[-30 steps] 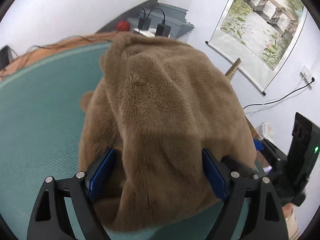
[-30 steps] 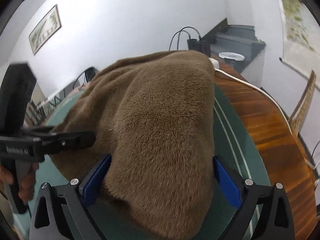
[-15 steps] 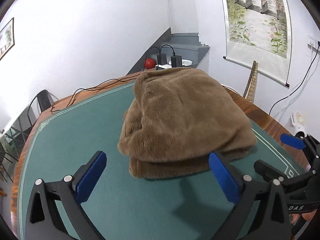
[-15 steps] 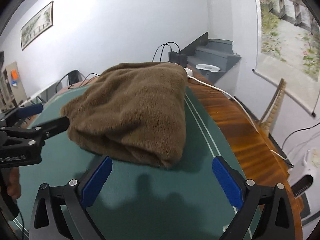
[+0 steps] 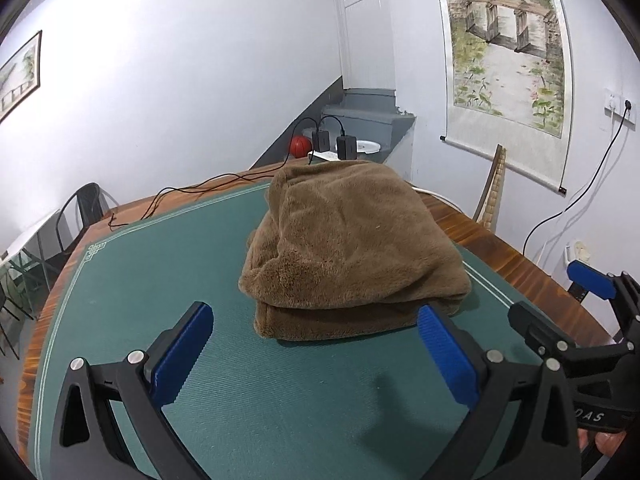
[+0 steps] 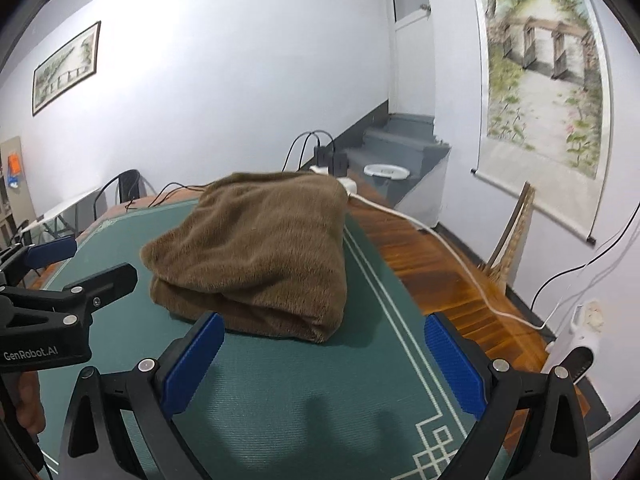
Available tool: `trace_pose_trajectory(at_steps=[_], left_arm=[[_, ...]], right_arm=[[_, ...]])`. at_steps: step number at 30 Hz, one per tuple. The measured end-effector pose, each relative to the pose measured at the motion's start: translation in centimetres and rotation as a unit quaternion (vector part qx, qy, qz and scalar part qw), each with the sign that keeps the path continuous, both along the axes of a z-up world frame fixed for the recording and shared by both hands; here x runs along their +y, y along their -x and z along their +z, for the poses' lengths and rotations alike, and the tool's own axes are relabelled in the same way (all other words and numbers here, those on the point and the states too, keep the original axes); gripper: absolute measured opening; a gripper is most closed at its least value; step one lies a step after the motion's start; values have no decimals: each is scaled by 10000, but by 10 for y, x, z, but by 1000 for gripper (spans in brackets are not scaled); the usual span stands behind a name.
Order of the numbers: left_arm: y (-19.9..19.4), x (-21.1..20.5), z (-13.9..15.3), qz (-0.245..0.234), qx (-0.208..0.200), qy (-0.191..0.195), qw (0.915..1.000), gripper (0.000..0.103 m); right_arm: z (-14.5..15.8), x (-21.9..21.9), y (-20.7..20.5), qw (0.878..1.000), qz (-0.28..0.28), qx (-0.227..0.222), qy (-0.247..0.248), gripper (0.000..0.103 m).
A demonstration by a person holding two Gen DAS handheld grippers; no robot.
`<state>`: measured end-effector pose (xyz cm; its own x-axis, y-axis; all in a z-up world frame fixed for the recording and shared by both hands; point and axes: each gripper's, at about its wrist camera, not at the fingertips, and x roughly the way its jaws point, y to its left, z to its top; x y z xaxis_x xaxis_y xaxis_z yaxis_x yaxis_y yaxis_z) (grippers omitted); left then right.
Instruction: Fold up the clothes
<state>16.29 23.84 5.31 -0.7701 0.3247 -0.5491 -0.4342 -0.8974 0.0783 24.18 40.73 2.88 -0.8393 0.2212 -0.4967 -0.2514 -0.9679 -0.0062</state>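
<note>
Garment (image 5: pixel 352 248) folded, on green mat (image 5: pixel 160 280), toward far right edge. Left gripper (image 5: pixel 316 354) and right gripper (image 6: pixel 320 364) both spread wide, empty, short of near hem. Best withdrawn level, clear of pile, top layer undisturbed. Against a second ago: fur no longer between pads; left jaws just opened further; pile flatter, farther off

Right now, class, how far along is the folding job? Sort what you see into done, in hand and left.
Done: the brown garment lies folded in a stacked bundle on the green mat. In hand: nothing; the left gripper, whose fingers have just been opening, and the right gripper are both open and clear of it. Left: no other clothes show, so probably little remains.
</note>
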Motion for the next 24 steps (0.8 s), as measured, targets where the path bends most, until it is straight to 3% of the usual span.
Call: trace_pose_trajectory(at_steps=[24], left_arm=[[2,5,-10,39,-175,-26,9998,103]], right_arm=[[-8,-1,5,9999,-40,-159,28,102]])
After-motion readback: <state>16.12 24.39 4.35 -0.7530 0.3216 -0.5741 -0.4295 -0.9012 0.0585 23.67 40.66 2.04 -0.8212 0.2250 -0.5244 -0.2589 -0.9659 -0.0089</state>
